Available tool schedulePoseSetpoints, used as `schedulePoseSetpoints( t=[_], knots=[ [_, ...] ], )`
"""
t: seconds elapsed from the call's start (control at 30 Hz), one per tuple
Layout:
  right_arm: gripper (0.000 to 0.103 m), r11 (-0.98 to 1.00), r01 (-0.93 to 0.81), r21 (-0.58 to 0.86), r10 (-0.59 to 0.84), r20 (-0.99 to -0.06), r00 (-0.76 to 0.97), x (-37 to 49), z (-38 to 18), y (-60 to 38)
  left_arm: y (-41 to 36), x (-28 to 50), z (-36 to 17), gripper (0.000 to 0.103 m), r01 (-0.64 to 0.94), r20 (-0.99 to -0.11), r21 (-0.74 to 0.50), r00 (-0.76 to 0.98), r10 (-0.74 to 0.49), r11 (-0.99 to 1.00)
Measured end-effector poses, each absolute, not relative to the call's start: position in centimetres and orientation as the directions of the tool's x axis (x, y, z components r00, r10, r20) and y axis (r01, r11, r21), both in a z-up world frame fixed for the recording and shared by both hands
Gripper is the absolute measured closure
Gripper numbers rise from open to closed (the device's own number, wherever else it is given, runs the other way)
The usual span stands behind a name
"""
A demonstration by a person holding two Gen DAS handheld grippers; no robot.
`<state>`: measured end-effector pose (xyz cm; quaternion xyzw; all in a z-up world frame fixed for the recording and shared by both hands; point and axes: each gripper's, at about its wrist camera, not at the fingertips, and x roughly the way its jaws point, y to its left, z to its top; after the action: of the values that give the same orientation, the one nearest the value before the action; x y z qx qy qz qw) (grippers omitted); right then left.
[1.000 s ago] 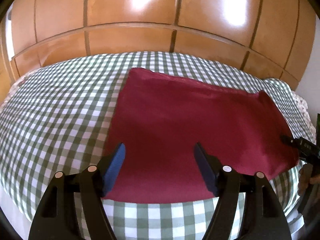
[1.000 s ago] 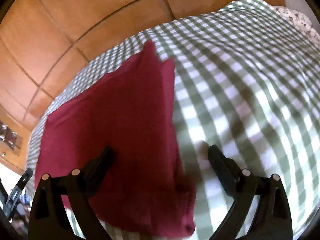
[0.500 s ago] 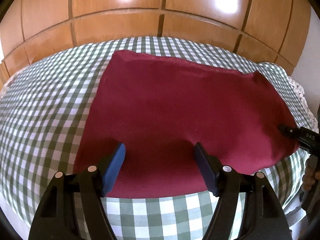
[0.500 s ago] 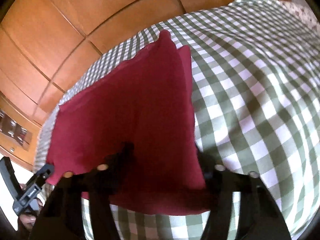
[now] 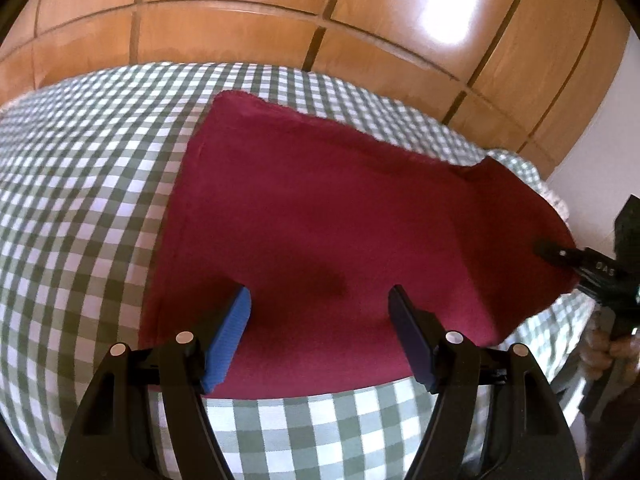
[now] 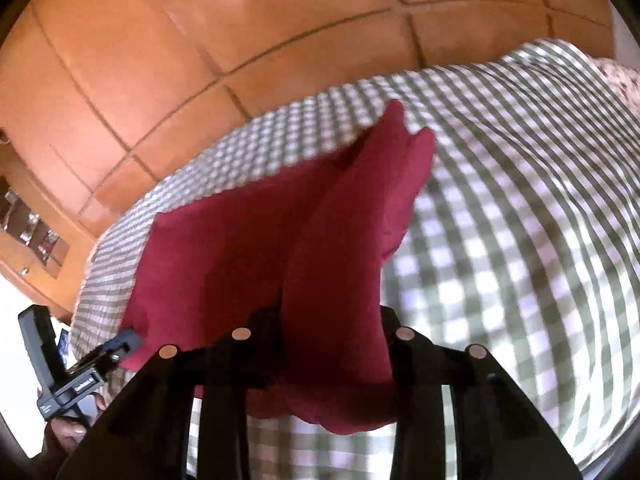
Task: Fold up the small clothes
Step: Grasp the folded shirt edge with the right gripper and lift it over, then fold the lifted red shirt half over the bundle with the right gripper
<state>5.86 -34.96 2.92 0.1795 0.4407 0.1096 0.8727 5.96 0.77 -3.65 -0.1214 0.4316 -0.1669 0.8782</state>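
A dark red cloth [image 5: 320, 208] lies flat on a bed with a green-and-white checked cover [image 5: 80, 200]. My left gripper [image 5: 320, 312] hovers open over the cloth's near edge, and its blue pads [image 5: 234, 328] touch nothing. In the right wrist view the right gripper [image 6: 328, 328] has its jaws closing on a bunched fold of the red cloth [image 6: 240, 248]. That fold is lifted off the checked cover [image 6: 520, 200] into a ridge. The right gripper's tip [image 5: 560, 254] shows at the cloth's right end. The left gripper [image 6: 120, 340] shows at the cloth's left corner.
A glossy wooden panelled wall [image 5: 240, 8] runs behind the bed. The bed's near edge lies just below both grippers. A hand [image 5: 604, 348] grips the right tool at the right border. The checked cover spreads wide to the left and right of the cloth.
The right gripper went from wide open to closed on the cloth's right edge and rose, pulling that end up into a fold. The left gripper stayed open and only tilted.
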Motion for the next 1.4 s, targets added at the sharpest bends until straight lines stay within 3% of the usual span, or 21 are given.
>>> schedulePoseSetpoints(
  t=[0.27,0.43,0.73,0.77,0.83,0.87,0.9,1.0,1.17,1.27,1.4],
  knots=[
    [0.075,0.876,-0.269,0.401,0.482,-0.694,0.535,6.3,4.9,-25.6,3.3,6.7,-1.6,0.033,0.231,-0.599,-0.554,0.556,-0.576,0.800],
    [0.076,0.869,-0.364,0.334,0.482,-0.734,0.478,6.0,3.2,-20.2,4.5,7.3,-0.8,0.033,0.235,-0.539,-0.626,0.559,-0.631,0.743],
    [0.074,0.890,-0.427,0.163,0.387,-0.766,0.514,4.9,1.4,-16.8,2.0,11.2,-1.1,0.031,0.243,-0.566,-0.664,0.456,-0.687,0.707],
    [0.072,0.886,-0.437,0.155,0.388,-0.763,0.518,4.7,1.5,-17.1,1.4,11.7,-1.1,0.031,0.247,-0.566,-0.669,0.441,-0.696,0.701],
    [0.057,0.874,-0.457,0.168,0.413,-0.753,0.513,4.4,1.4,-17.2,0.8,12.2,-1.0,0.031,0.246,-0.574,-0.664,0.438,-0.692,0.706],
    [0.040,0.856,-0.476,0.203,0.451,-0.743,0.495,4.2,1.5,-17.4,0.6,12.5,-0.9,0.031,0.244,-0.579,-0.663,0.433,-0.691,0.708],
    [0.033,0.841,-0.488,0.232,0.483,-0.729,0.486,3.8,1.8,-17.6,0.5,12.4,-0.9,0.031,0.241,-0.579,-0.668,0.426,-0.695,0.704],
    [0.027,0.795,-0.505,0.337,0.574,-0.688,0.444,2.9,2.5,-19.1,1.1,12.8,-1.2,0.028,0.226,-0.581,-0.682,0.412,-0.702,0.696],
    [0.025,0.754,-0.426,0.500,0.655,-0.622,0.430,1.5,2.9,-24.8,2.2,13.3,-1.8,0.028,0.194,-0.558,-0.736,0.367,-0.744,0.648],
    [0.026,0.805,-0.324,0.497,0.592,-0.634,0.497,0.6,2.5,-28.9,1.5,13.5,-1.2,0.028,0.210,-0.561,-0.733,0.350,-0.750,0.647],
    [0.044,0.873,-0.199,0.446,0.479,-0.701,0.529,0.3,0.6,-32.3,-0.8,14.1,-1.0,0.028,0.227,-0.632,-0.674,0.315,-0.708,0.703]
  ],
)
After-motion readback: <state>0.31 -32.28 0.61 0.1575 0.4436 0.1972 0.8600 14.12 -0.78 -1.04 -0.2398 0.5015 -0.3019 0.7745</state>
